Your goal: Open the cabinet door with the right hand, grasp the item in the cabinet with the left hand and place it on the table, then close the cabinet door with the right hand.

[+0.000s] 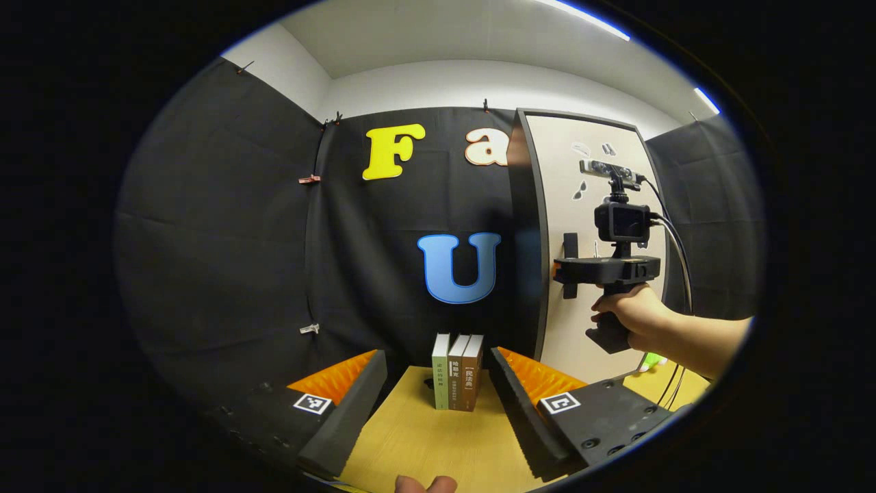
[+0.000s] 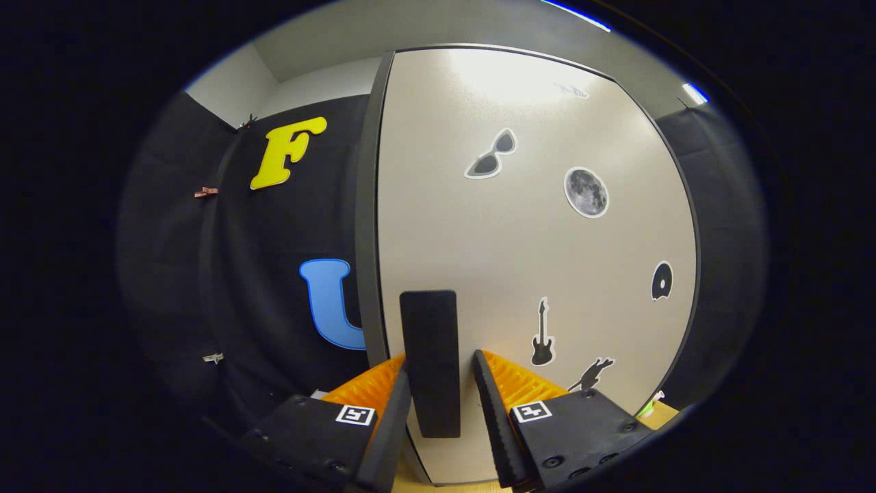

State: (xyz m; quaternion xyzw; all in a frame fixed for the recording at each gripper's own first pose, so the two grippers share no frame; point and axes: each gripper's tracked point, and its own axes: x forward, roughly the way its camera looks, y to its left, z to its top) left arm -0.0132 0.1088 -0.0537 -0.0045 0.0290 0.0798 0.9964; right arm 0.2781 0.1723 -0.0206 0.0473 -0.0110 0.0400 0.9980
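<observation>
Left gripper view: left gripper (image 1: 438, 404) spread wide, empty, over wooden table (image 1: 424, 438). Three books (image 1: 457, 371) upright at table's far edge, between fingers, untouched. Cabinet door (image 1: 588, 239) at right; hand (image 1: 633, 315) holds right gripper (image 1: 562, 270) at handle (image 1: 570, 263).

Right gripper view: fingers (image 2: 393, 411) flank door's dark vertical handle, clamped on it or nearly. Door shut; item inside hidden. Stickers (image 2: 586, 192) on door face.

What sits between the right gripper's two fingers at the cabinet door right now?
In the right gripper view, the door handle stands upright between the right gripper fingers, on the cabinet door. Whether both fingers press on it, I cannot tell.
</observation>
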